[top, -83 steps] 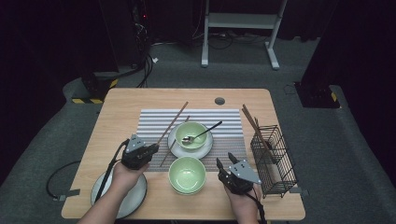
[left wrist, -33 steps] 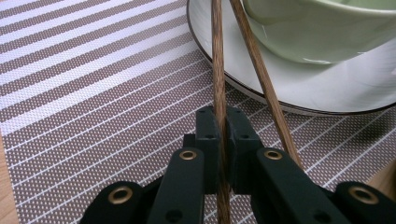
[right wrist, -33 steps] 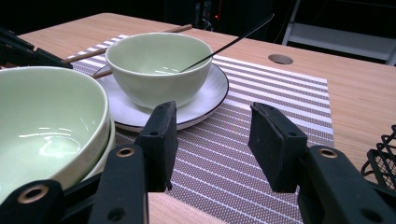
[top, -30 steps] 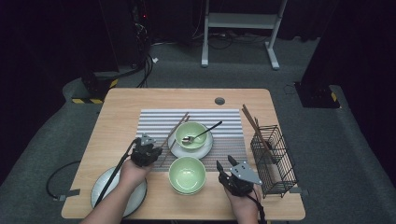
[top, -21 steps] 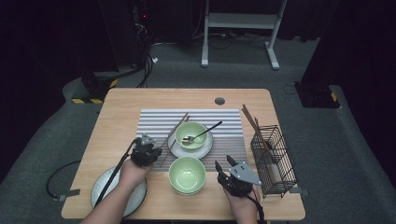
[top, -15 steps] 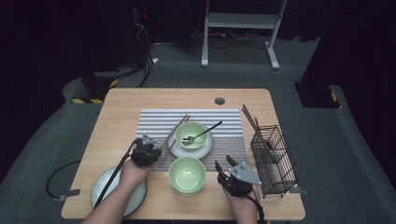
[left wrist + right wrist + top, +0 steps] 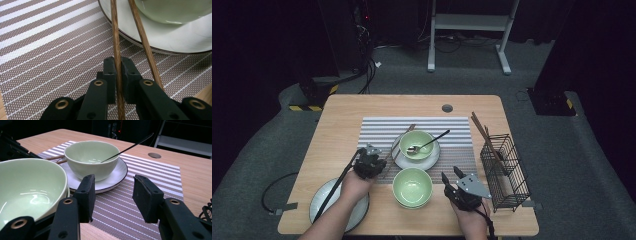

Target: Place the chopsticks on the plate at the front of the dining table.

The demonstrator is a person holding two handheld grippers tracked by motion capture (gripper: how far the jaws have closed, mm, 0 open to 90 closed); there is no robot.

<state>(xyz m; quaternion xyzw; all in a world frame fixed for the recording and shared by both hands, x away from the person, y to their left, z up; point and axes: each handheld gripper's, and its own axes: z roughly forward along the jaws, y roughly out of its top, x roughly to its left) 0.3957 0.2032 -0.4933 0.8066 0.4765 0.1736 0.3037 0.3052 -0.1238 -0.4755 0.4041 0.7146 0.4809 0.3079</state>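
Two wooden chopsticks (image 7: 398, 147) lie on the striped placemat (image 7: 377, 131), leaning on the rim of a white saucer (image 7: 432, 159). My left gripper (image 7: 380, 161) is shut on one chopstick (image 7: 116, 37); its jaws have just been opening a little, with the stick still between the pads. The second chopstick (image 7: 143, 42) lies free just beside it. On the saucer stands a green bowl (image 7: 416, 141) with a spoon (image 7: 432, 140) in it. A second green bowl (image 7: 412, 187) sits nearer the front. To its right my right gripper (image 7: 451, 175) is open, with nothing between its pads (image 7: 86, 192).
A black wire basket (image 7: 507, 175) stands at the table's right edge, with another pair of chopsticks (image 7: 484, 137) leaning out of it. A white plate (image 7: 324, 205) lies at the front left under the left forearm. A round hole (image 7: 447, 107) is in the far tabletop.
Since the earliest frame my left gripper has shifted a little right, toward the saucer and the chopsticks. Over the last second neither hand has visibly moved.
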